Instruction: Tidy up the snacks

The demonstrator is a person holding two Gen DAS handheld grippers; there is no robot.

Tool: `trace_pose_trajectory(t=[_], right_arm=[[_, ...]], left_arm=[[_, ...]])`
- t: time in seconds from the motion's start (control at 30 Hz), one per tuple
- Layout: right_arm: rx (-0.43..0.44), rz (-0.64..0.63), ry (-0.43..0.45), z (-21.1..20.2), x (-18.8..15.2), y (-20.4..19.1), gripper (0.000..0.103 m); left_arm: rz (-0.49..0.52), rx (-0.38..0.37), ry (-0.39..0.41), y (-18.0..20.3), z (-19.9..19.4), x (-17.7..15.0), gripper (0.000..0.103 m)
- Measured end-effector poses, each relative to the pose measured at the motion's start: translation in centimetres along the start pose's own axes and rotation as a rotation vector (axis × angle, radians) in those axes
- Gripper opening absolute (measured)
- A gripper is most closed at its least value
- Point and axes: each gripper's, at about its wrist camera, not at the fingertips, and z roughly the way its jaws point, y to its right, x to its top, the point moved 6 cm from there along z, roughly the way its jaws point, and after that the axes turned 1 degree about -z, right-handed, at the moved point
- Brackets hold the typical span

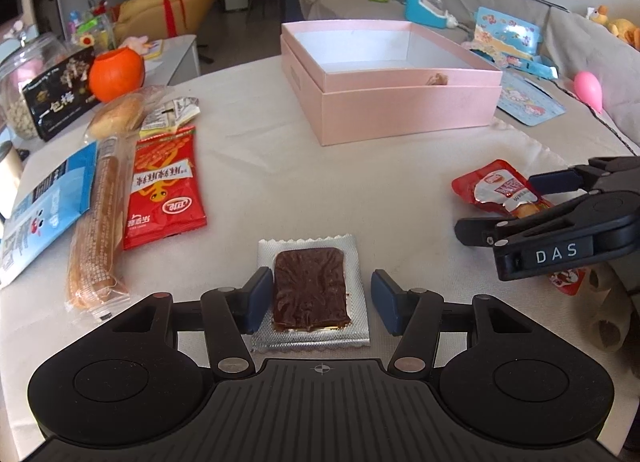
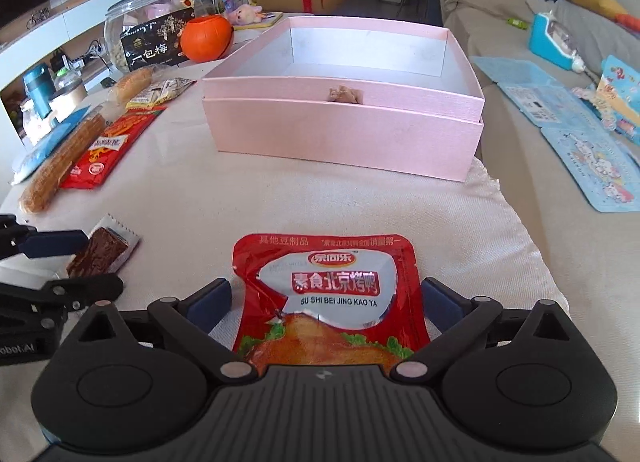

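Observation:
An open pink box (image 1: 404, 109) stands at the table's far side; it also shows in the right wrist view (image 2: 340, 133). My left gripper (image 1: 318, 304) is open, its fingers either side of a silver packet of dark brown snack (image 1: 310, 290) lying on the cloth. My right gripper (image 2: 326, 304) is open around a red roast-duck snack pouch (image 2: 332, 294) that lies flat. The right gripper (image 1: 560, 217) shows in the left wrist view over that pouch (image 1: 496, 185). The brown snack (image 2: 102, 256) and a left fingertip (image 2: 56, 244) show in the right wrist view.
At the left lie a red snack pack (image 1: 164, 185), a long bread stick (image 1: 100, 221), a blue bag (image 1: 44, 209), a bun (image 1: 118, 115), a black box (image 1: 60, 97), an orange pumpkin (image 1: 116, 73) and a glass jar (image 1: 24, 73). Blue toy packaging (image 1: 516, 61) lies on the sofa at right.

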Motion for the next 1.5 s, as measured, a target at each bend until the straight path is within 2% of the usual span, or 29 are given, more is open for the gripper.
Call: trace_pose_trajectory(t=[0.2, 0.33, 0.4, 0.43, 0.47, 0.6, 0.67, 0.73, 0.77, 0.87, 1.0, 1.03, 1.07, 1.13, 1.23, 1.33, 1.43, 1.5], right_arm=[[-0.086, 0.12, 0.016, 0.0, -0.1, -0.3, 0.103], [-0.115, 0.141, 0.021, -0.1, -0.3, -0.6, 0.102], [-0.106, 0.127, 0.023, -0.3, -0.2, -0.8, 0.095], [-0.092, 0.108, 0.024, -0.5, 0.0, -0.9, 0.087], [-0.072, 0.092, 0.018, -0.7, 0.2, -1.0, 0.083], [0.023, 0.091, -0.027, -0.8, 1.1, -0.3, 0.077], [0.081, 0.099, -0.039, -1.5, 1.9, 0.5, 0.062], [0.12, 0.1, -0.063, -2.0, 2.8, 1.5, 0.054], [0.131, 0.099, -0.068, -2.2, 3.2, 2.0, 0.038], [0.178, 0.094, -0.081, -3.0, 4.3, 3.2, 0.033], [0.24, 0.028, -0.083, -3.8, 4.5, 3.5, 0.034], [0.25, 0.022, -0.086, -3.9, 4.3, 3.7, 0.046], [0.255, 0.021, -0.092, -4.1, 4.2, 4.0, 0.068], [0.252, 0.034, -0.077, -4.2, 3.9, 4.8, 0.082], [0.229, 0.053, -0.085, -3.7, 3.8, 6.0, 0.082], [0.25, 0.134, -0.156, -2.3, 3.1, 6.7, 0.082], [0.286, 0.22, -0.211, -1.3, 2.2, 5.8, 0.082], [0.29, 0.223, -0.23, -0.8, 2.0, 4.4, 0.082]], left_arm=[[0.002, 0.004, -0.003, 0.1, 0.0, 0.1, 0.059], [-0.008, 0.017, 0.002, 0.1, 0.0, 0.1, 0.06], [0.0, 0.027, 0.016, 0.3, 0.0, 0.0, 0.058], [0.008, 0.031, 0.028, 0.4, -0.1, -0.1, 0.057], [0.016, 0.031, 0.042, 0.6, -0.1, -0.2, 0.054], [0.026, 0.032, 0.078, 0.7, -0.3, -0.5, 0.053], [0.018, 0.028, 0.095, 0.6, -0.4, -0.6, 0.053], [0.01, 0.024, 0.113, 0.6, -0.3, -0.5, 0.053], [0.011, 0.023, 0.118, 0.7, -0.3, -0.5, 0.053], [0.015, 0.013, 0.124, 0.9, -0.2, -0.4, 0.052], [0.024, 0.003, 0.124, 1.0, -0.2, -0.6, 0.053], [0.019, 0.006, 0.125, 1.0, -0.2, -0.6, 0.053], [0.008, 0.008, 0.127, 1.0, -0.2, -0.7, 0.053], [-0.002, 0.01, 0.133, 1.0, -0.2, -0.7, 0.053], [-0.008, 0.005, 0.139, 0.9, -0.2, -0.8, 0.053], [-0.018, 0.0, 0.14, 0.8, -0.2, -0.8, 0.053], [-0.022, 0.003, 0.141, 0.8, -0.2, -0.8, 0.053], [-0.026, 0.002, 0.14, 0.8, -0.3, -0.8, 0.053]])
